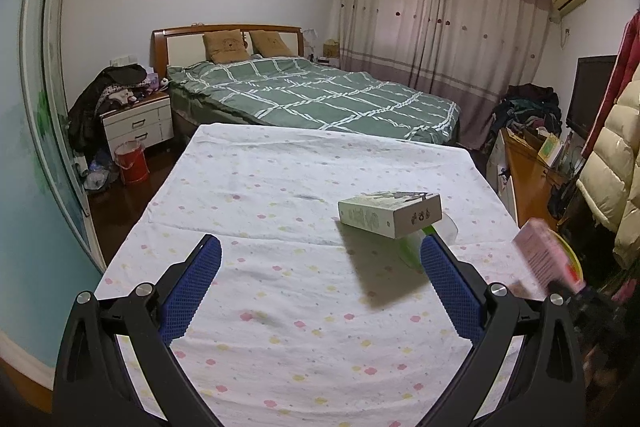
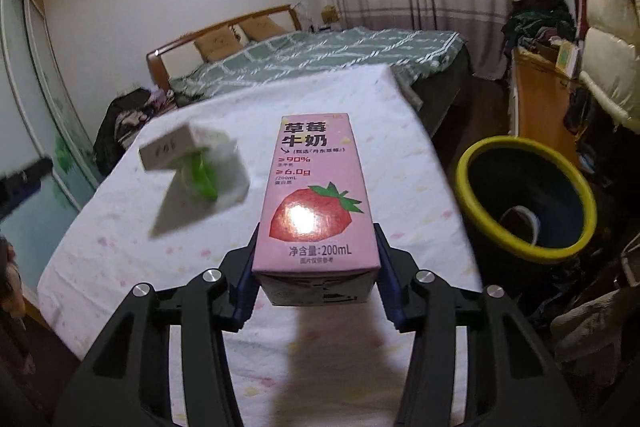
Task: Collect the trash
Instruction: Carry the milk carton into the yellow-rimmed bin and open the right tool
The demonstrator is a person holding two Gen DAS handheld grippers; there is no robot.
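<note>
My right gripper (image 2: 316,267) is shut on a pink strawberry milk carton (image 2: 316,195) and holds it above the right part of the cloth-covered table (image 2: 120,267). The carton also shows blurred in the left wrist view (image 1: 544,255). A dark bin with a yellow rim (image 2: 524,203) stands on the floor just right of the table. My left gripper (image 1: 320,255) is open and empty over the table (image 1: 280,307). A pale rectangular box (image 1: 390,213) lies on a green and clear plastic piece (image 1: 416,243) by my left gripper's right finger. The box shows in the right wrist view (image 2: 172,147) too.
A bed with a green checked cover (image 1: 320,95) lies beyond the table. A white nightstand (image 1: 138,125) and a red bucket (image 1: 130,161) stand at the left. A wooden desk with clutter (image 1: 528,163) and hanging coats (image 1: 612,163) are at the right.
</note>
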